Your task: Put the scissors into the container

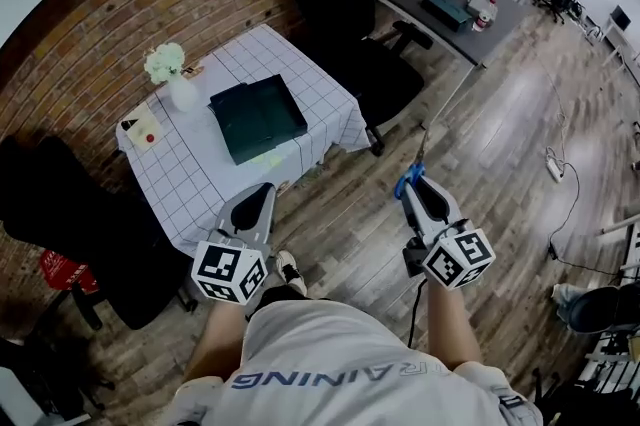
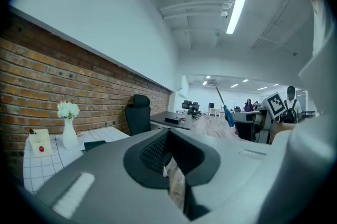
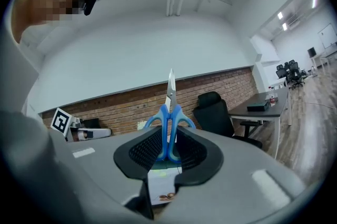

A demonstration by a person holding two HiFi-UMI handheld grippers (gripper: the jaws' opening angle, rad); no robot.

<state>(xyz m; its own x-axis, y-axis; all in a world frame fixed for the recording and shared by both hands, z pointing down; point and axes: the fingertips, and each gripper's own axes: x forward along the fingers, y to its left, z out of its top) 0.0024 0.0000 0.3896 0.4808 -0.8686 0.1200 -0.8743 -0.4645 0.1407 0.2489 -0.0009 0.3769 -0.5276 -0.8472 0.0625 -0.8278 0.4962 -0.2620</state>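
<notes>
Our right tongs (image 1: 412,186) are clamped on the scissors (image 3: 169,118), both blue handle loops pinched side by side between the jaws. The shut blades stand straight out past the tips. The scissors are held in the air over the wooden floor, well apart from the counter (image 1: 200,179). The container (image 1: 258,117), a dark shallow box, lies near the middle of the counter's checked cloth, with a vase (image 1: 180,92) of white flowers just beside its far corner. Our left tongs (image 1: 262,192) are drawn in to a narrow slit with nothing between them, and they hover near the counter's front edge.

We judge the scissors light and rigid. The plastic loops are smooth and rounded, so they could twist in the jaws if the long blades catch on anything. Gripping both loops together looks right to us, since it locks the blades shut and keeps the point away from us. When we go for the box, we would lead with the tip, tilt it low over the rim, and let go close to the bottom so the metal does not bounce out.
</notes>
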